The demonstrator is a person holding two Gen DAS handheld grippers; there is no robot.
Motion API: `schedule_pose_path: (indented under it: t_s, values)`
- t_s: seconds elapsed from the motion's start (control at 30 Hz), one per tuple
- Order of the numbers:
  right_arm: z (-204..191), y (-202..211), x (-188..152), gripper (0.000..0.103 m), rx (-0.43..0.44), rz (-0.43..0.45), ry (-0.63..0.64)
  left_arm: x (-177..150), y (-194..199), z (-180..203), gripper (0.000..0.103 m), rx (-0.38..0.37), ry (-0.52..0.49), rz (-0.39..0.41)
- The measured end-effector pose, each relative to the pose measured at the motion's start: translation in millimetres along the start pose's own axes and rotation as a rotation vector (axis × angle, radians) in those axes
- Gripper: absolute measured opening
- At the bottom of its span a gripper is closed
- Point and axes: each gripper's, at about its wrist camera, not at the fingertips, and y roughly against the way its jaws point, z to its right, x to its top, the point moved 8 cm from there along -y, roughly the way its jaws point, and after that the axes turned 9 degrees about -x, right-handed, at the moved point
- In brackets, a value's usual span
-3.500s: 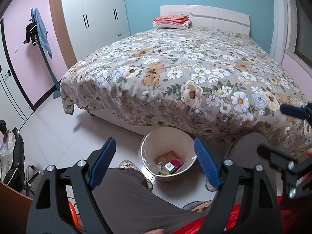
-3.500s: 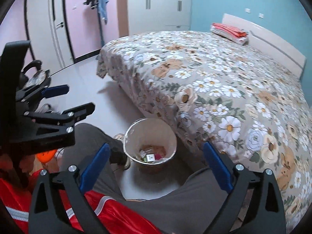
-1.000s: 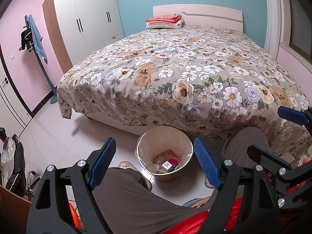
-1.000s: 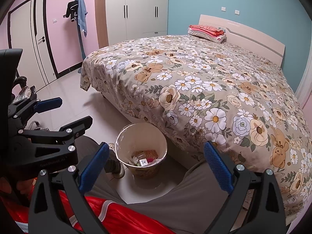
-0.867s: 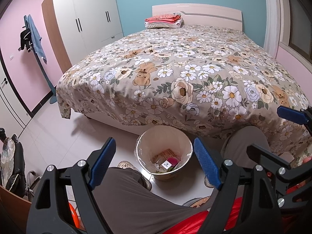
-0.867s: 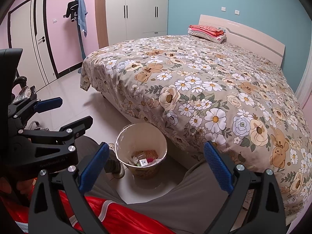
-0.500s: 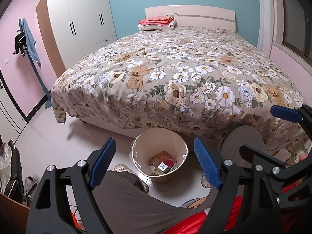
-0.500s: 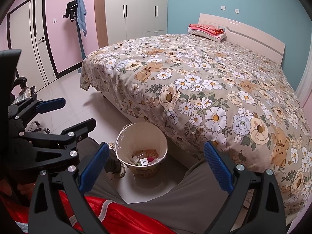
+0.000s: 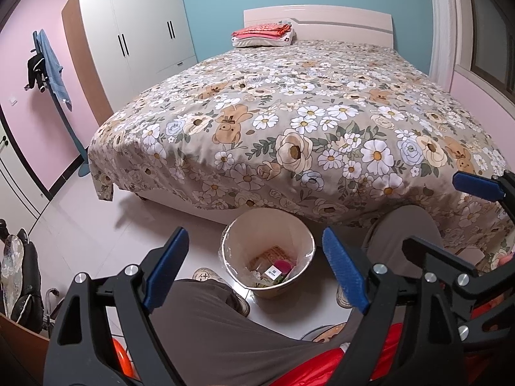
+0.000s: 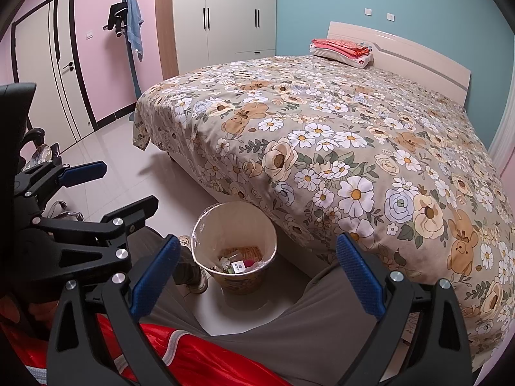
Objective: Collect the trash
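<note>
blue-padded left tool (image 9: 254, 267) and right tool (image 10: 257, 275) spread; door (image 10: 61, 74) only in right view

Left tongs (image 9: 254, 265): now higher and tipped further up than 3.5 s ago; the bed (image 9: 305, 122) fills more of their view.
Right tongs (image 10: 257, 273): swung toward 1 o'clock; the wardrobe (image 10: 222, 16) and headboard (image 10: 399, 48) now sit further in.
Trash bin (image 10: 234, 247): lies lower in both views.

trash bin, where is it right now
The trash bin stands on the floor at the foot of the bed, low centre in both wrist views, between the person's knees.
</note>
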Motion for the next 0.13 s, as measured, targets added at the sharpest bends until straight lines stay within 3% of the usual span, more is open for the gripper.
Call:
schedule_pose_path:
  t_s: [0.13]
  values:
    - [1.3,-1.1,1.5,0.098,-0.001,0.000,0.000,0.7,0.6,-0.2,0.084,-0.002,0.000,0.003]
